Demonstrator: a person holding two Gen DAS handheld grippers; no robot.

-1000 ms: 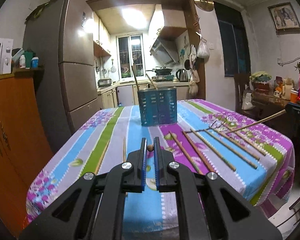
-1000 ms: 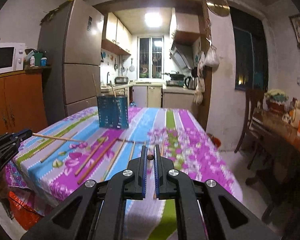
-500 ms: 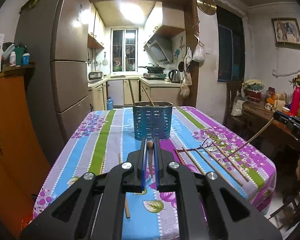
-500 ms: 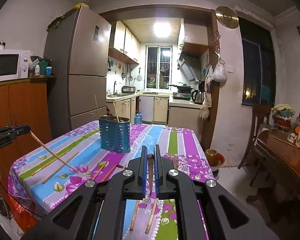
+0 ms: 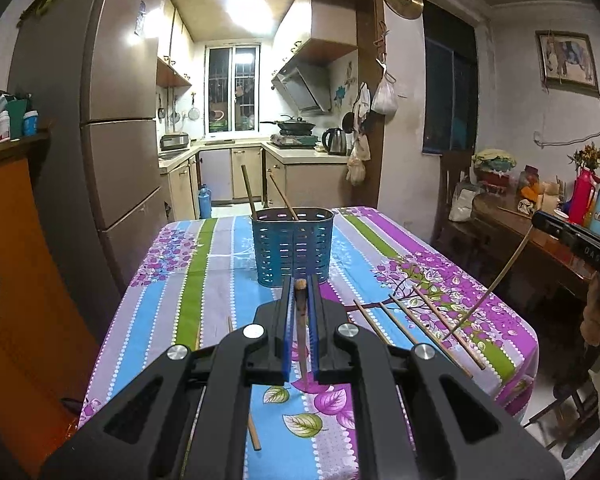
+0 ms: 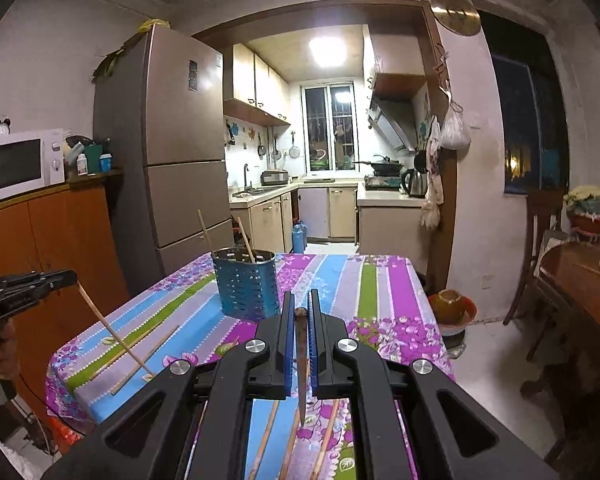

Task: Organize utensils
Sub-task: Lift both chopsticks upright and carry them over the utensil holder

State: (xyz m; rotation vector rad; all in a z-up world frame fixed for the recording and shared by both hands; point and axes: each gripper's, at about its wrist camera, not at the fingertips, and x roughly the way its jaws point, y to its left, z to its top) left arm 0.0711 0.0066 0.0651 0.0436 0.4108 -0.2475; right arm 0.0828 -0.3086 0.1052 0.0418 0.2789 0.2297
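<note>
Two chopsticks (image 5: 249, 190) are already stood in the blue holder (image 5: 292, 249); one more is clamped in each hand-held gripper, left (image 5: 300, 300) and right (image 6: 301, 316), and several are left on the tabletop (image 5: 220, 240).

Loose chopsticks (image 6: 265, 436) vanish behind the hand-held gripper (image 6: 300, 308).

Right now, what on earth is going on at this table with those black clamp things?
A person is tidying chopsticks into the blue holder, with a clamp tool in each hand. The left gripper is shut on one chopstick, and the right gripper on another chopstick; both point toward the holder. Two sticks already stand in it. Several loose chopsticks lie on the striped tablecloth.
</note>
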